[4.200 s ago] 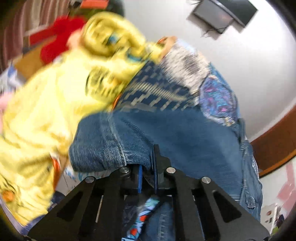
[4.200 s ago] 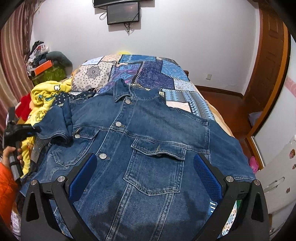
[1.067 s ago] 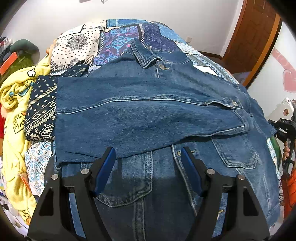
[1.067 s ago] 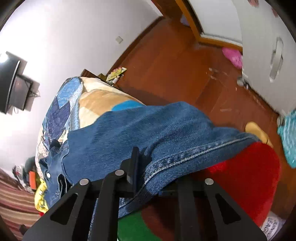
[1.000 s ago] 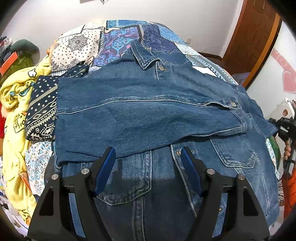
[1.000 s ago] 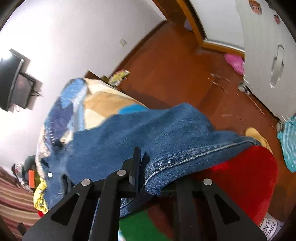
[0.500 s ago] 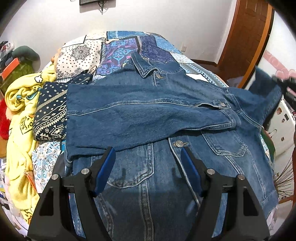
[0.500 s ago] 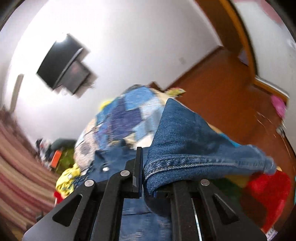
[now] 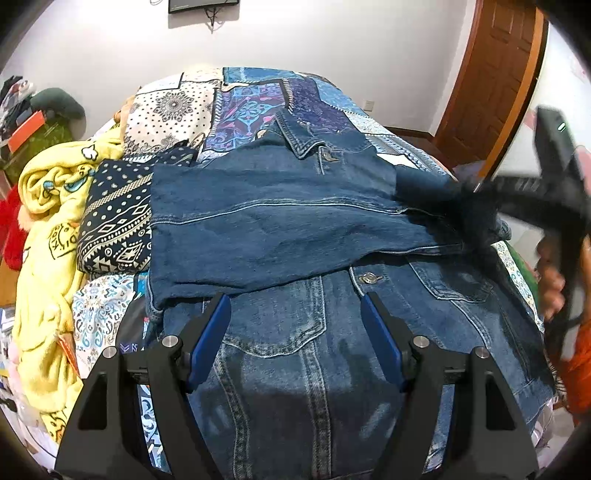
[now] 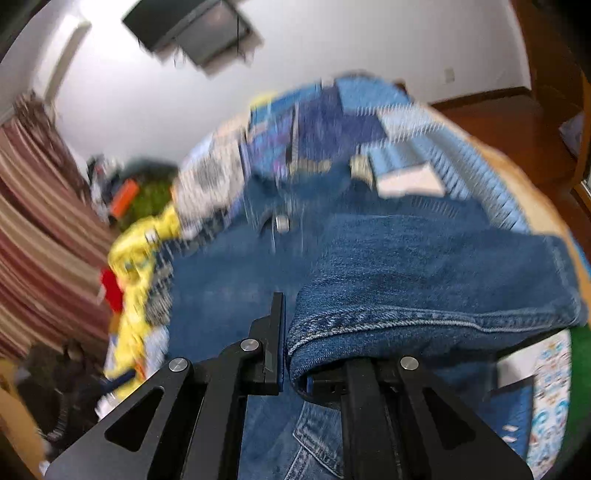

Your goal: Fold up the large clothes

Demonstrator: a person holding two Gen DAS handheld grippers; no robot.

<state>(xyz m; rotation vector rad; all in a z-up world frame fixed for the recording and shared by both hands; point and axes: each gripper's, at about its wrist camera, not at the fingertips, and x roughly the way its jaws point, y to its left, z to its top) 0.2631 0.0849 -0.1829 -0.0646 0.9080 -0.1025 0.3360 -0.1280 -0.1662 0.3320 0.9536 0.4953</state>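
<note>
A blue denim jacket [image 9: 295, 325] lies front up on the patchwork bed [image 9: 184, 107]. Its left sleeve [image 9: 266, 236] is folded across the chest. My left gripper [image 9: 295, 339] is open and empty, hovering over the lower front of the jacket. My right gripper [image 10: 295, 354] is shut on the cuff of the right sleeve [image 10: 424, 280] and holds it lifted over the jacket's right side. It shows blurred in the left wrist view [image 9: 469, 206], carrying the dark sleeve above the right chest.
A yellow blanket [image 9: 48, 229] and a dark patterned cloth [image 9: 114, 221] lie bunched along the bed's left side. A red item [image 9: 11, 236] sits at the far left. A wooden door [image 9: 491, 81] is at the right. A wall screen [image 10: 192, 26] hangs behind the bed.
My right gripper has swung the right sleeve up from beside the bed and inward over the jacket. My left gripper has stayed open and has drawn back a little.
</note>
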